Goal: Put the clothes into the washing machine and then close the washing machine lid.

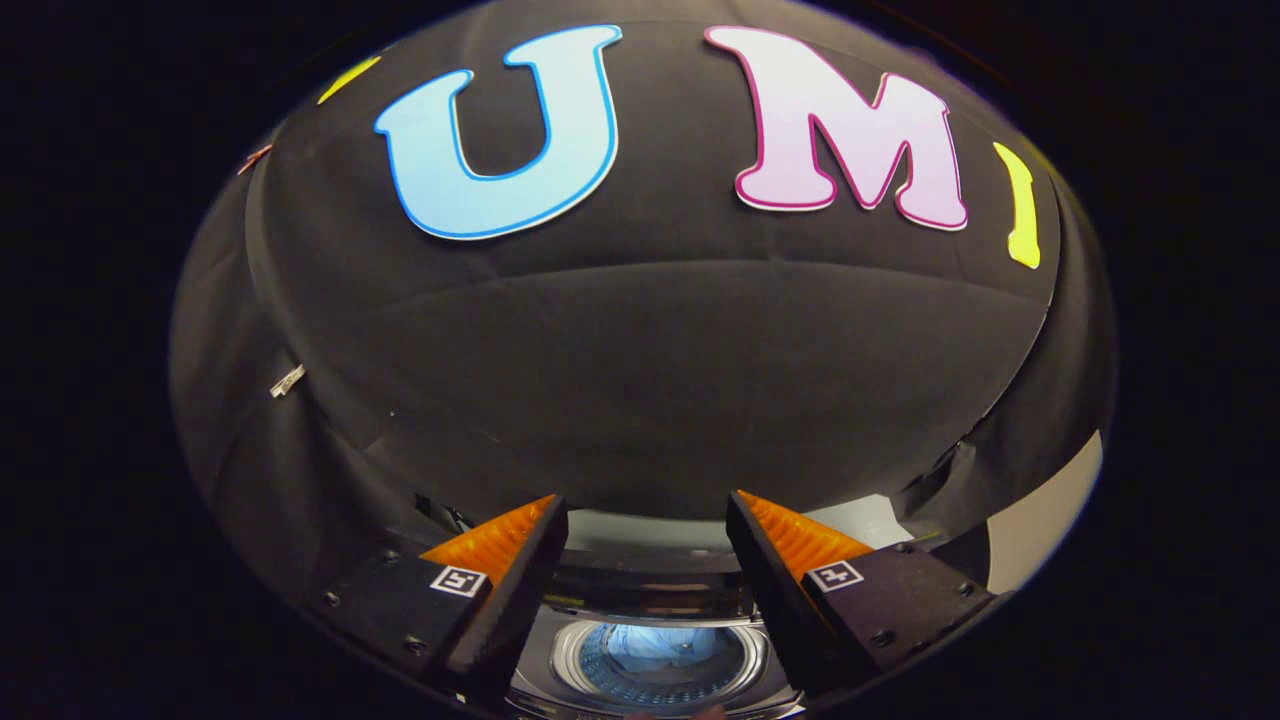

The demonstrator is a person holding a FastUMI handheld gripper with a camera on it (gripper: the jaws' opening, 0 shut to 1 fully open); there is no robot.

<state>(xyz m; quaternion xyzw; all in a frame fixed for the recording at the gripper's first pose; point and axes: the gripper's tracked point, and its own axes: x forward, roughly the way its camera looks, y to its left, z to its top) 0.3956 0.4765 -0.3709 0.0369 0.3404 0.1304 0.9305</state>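
The gripper (647,510) is held high above a top-loading washing machine (655,620), its two fingers spread wide apart with nothing between them. Each finger carries a small square marker tag (458,580) on its upper face. Below and between the fingers lies the machine's round drum opening (660,665), ringed by a shiny metal rim. Inside the drum rests a pale blue piece of clothing (650,645), crumpled at the bottom. The opening is uncovered; the lid's position cannot be made out. Beyond the fingertips, the machine's light-coloured back edge (640,527) meets the booth's black cloth wall (640,370), which rises behind the machine. Off past the right finger, a strip of pale surface (1040,525) shows at the cloth's edge.
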